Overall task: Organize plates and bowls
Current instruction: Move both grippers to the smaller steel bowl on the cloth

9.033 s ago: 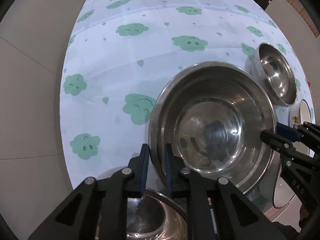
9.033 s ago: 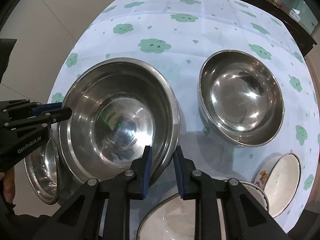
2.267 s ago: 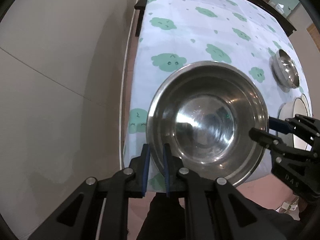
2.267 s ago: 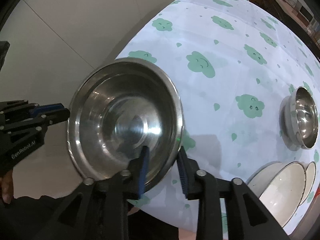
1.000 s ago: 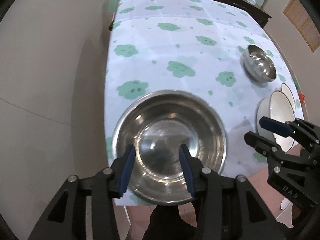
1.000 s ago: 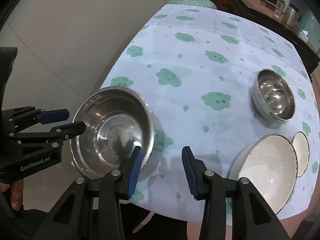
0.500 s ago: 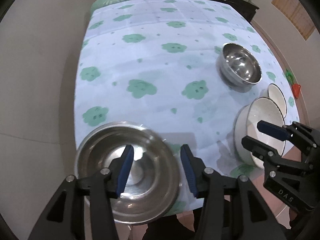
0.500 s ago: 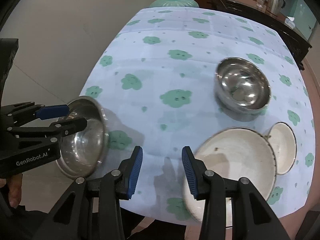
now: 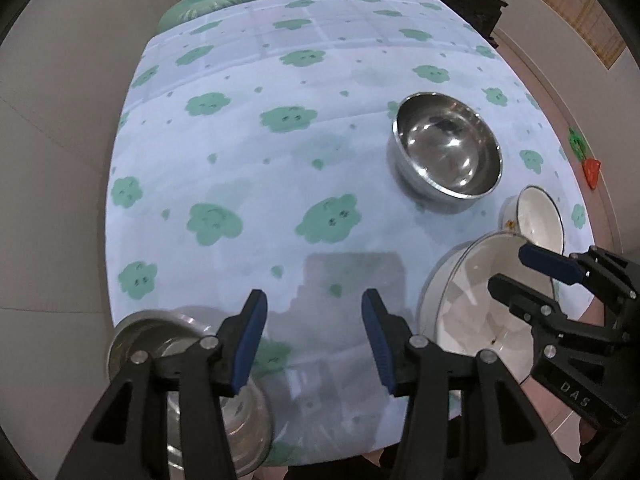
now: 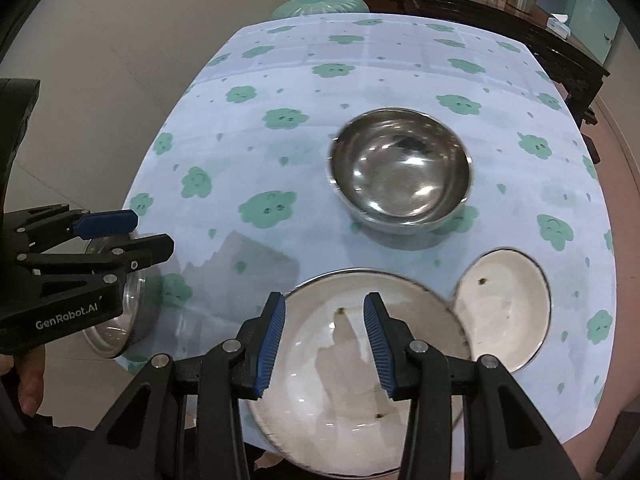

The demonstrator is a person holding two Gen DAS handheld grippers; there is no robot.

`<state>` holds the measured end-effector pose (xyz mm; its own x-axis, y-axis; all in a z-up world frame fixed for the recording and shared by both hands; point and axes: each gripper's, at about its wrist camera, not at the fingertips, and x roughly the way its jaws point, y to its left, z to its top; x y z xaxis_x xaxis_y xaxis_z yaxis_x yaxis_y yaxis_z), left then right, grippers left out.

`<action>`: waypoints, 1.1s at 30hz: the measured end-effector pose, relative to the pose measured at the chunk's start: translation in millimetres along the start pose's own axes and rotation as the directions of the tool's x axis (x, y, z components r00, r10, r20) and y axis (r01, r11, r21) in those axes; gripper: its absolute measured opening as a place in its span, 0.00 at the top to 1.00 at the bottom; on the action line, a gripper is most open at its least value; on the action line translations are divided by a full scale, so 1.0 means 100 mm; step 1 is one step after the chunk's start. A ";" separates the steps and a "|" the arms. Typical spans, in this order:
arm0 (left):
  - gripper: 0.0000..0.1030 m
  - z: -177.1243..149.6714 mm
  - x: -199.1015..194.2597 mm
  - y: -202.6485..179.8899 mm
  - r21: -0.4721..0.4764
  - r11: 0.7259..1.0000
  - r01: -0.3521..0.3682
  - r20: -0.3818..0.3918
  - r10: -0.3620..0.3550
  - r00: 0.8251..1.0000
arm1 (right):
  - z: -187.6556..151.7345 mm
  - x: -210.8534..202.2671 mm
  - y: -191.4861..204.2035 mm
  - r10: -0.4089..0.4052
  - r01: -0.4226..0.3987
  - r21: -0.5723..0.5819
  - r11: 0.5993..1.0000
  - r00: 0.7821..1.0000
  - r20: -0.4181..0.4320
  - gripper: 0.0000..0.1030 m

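Note:
The large steel bowl [image 9: 160,328] rests on the near left corner of the table, partly hidden under my left gripper's arm; it also shows in the right wrist view [image 10: 120,320]. My left gripper [image 9: 314,332] is open over bare cloth just right of it. A medium steel bowl [image 9: 446,152] [image 10: 400,168] stands mid-right. My right gripper [image 10: 324,340] hovers open above the large white bowl [image 10: 340,432] [image 9: 468,312] at the near edge. A small white bowl [image 10: 504,308] [image 9: 540,216] touches its right side. Each gripper shows in the other's view: right gripper [image 9: 532,276], left gripper [image 10: 152,232].
The table [image 9: 320,60] wears a pale blue cloth with green cloud prints. A green stool [image 10: 320,4] and a dark sideboard [image 10: 500,12] with a kettle stand beyond the far edge. A hand [image 10: 28,388] holds the left gripper. Small red and green items [image 9: 588,160] lie on the floor.
Both grippers let go of the large steel bowl at the near left corner and moved right along the near edge. The right one now hangs over the large white bowl.

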<state>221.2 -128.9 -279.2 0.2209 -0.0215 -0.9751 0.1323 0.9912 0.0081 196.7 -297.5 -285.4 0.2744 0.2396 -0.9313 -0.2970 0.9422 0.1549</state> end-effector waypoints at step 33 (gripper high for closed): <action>0.51 0.93 0.57 -0.64 0.004 0.999 -0.038 -0.016 0.039 0.999 | 0.49 0.32 -1.09 -0.021 0.022 0.061 0.998 1.000 -0.020 0.58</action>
<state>315.0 -205.6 -314.9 0.2102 0.0188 -0.9775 0.1275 0.9907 0.0465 282.5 -381.4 -316.1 0.2624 0.2153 -0.9406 -0.2347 0.9598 0.1542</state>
